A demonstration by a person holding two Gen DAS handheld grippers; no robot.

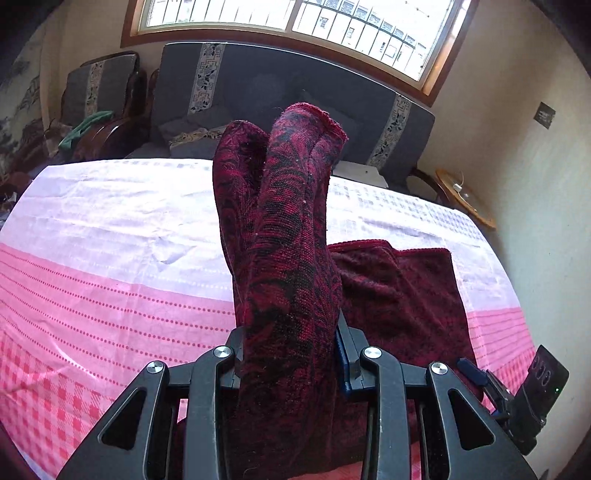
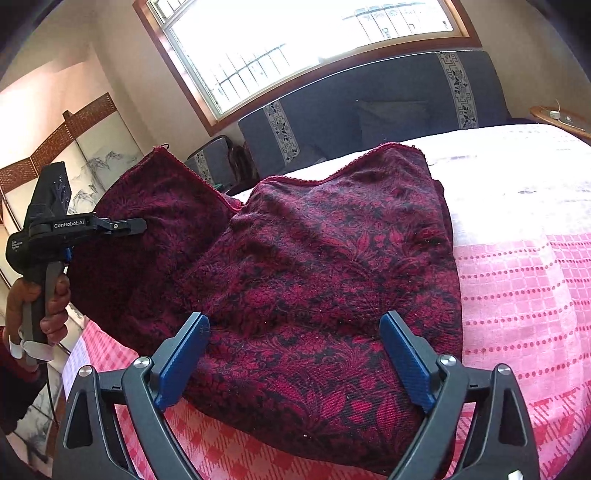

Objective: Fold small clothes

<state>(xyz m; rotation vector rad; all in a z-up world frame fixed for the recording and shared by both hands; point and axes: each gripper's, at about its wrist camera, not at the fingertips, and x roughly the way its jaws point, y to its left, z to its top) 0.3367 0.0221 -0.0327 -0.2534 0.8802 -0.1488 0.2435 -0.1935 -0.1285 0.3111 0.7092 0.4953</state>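
A dark grey sofa with patterned cream stripes (image 1: 295, 85) stands behind the pink-and-white checked bed sheet (image 1: 110, 266). The dark red floral knitted garment (image 2: 314, 280) lies on the sheet, one part lifted. The left tongs (image 1: 291, 354) pinch its bunched folds; the right tongs (image 2: 295, 358) are spread over it.

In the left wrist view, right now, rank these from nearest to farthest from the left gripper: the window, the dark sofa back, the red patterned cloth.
1. Red patterned cloth: clamped in the left gripper, standing up at centre.
2. Dark sofa back: beyond the bed's far edge.
3. Window: above the sofa, at top.
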